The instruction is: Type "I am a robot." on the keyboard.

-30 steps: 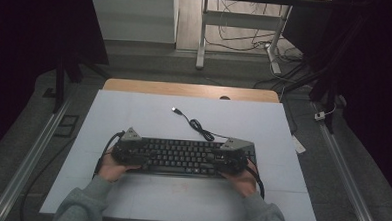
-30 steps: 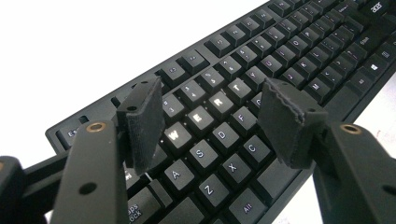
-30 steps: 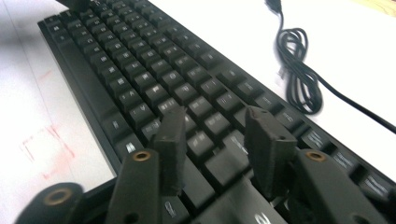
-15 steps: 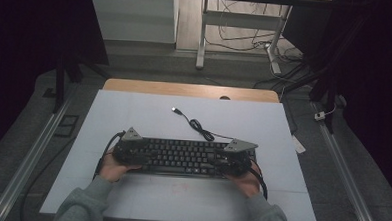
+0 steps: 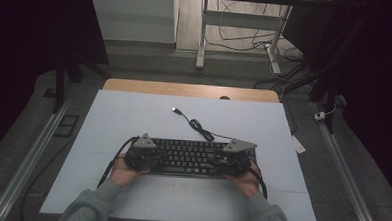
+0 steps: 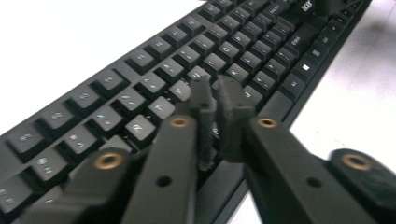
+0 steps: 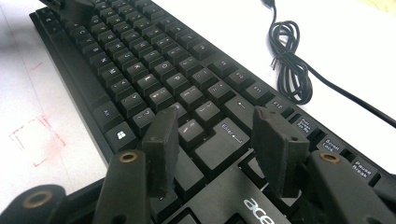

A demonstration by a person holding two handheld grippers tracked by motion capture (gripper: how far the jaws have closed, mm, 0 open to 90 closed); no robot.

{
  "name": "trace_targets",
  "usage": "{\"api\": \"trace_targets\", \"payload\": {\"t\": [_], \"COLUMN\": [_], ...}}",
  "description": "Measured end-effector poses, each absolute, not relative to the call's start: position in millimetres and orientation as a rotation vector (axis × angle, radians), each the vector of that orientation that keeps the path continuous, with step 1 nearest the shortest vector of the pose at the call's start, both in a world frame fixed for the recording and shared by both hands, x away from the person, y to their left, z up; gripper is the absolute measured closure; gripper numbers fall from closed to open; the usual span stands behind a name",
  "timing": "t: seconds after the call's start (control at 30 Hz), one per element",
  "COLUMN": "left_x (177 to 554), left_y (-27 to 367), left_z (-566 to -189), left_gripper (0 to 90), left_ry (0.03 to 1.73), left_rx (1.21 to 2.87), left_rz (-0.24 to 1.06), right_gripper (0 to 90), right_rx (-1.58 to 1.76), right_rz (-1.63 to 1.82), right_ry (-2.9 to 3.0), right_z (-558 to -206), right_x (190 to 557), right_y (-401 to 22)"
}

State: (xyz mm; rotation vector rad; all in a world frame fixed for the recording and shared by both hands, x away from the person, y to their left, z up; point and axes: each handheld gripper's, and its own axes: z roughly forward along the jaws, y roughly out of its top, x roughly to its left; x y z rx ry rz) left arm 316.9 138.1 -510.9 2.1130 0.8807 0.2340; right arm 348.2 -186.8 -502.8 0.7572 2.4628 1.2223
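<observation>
Dim room, with a pale blue sheet [image 5: 133, 118] covering the desk [image 5: 185, 89], whose wooden edge shows along the far side. On that sheet, toward the person's side and about midway across, lies the black keyboard [image 5: 192, 158], long side facing the person.

At the keyboard's left end hovers the left hand-held gripper [image 6: 215, 100]; its jaws have just been closing and now stand pressed together with nothing between them, tips low over the letter keys near the front edge. Whether the tips touch a key is hard to tell in the blurred left gripper view. The person's left hand [image 5: 123, 173] holds it just in front of the keyboard.

At the keyboard's right end sits the right hand-held gripper [image 7: 219, 140], jaws spread apart above the Enter key area, clamping nothing; one jaw stands over the keys left of Enter, the other near the column with Pause Break. The right hand [image 5: 243, 180] holds it just in front of the keyboard's right end.

From the keyboard's far edge a black cable [image 5: 200, 129] runs away across the sheet, bunched in a small coil just beyond the keys, and ends in a plug [image 5: 175, 110] lying well beyond the keyboard. In front of the keyboard, a faint red marking [image 7: 37, 140] is drawn on the sheet.
</observation>
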Motion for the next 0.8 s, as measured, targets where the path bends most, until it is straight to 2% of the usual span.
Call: {"api": "trace_targets", "payload": {"t": [0.27,0.8], "left_x": [319.2,319.9], "left_y": [125.1,119.9], "left_z": [-518.6,-523.5], "left_gripper": [88.7,88.8], "left_ry": [0.891,0.903], "left_rx": [2.195,2.216], "left_rz": [0.228,0.237], "right_gripper": [51.2,50.9], "right_rx": [0.752,0.751], "right_rz": [1.214,1.207], "right_ry": [2.471,2.473], "right_z": [-503.6,-503.8], "right_x": [348.2,348.5], "right_y": [-185.4,-185.4]}}
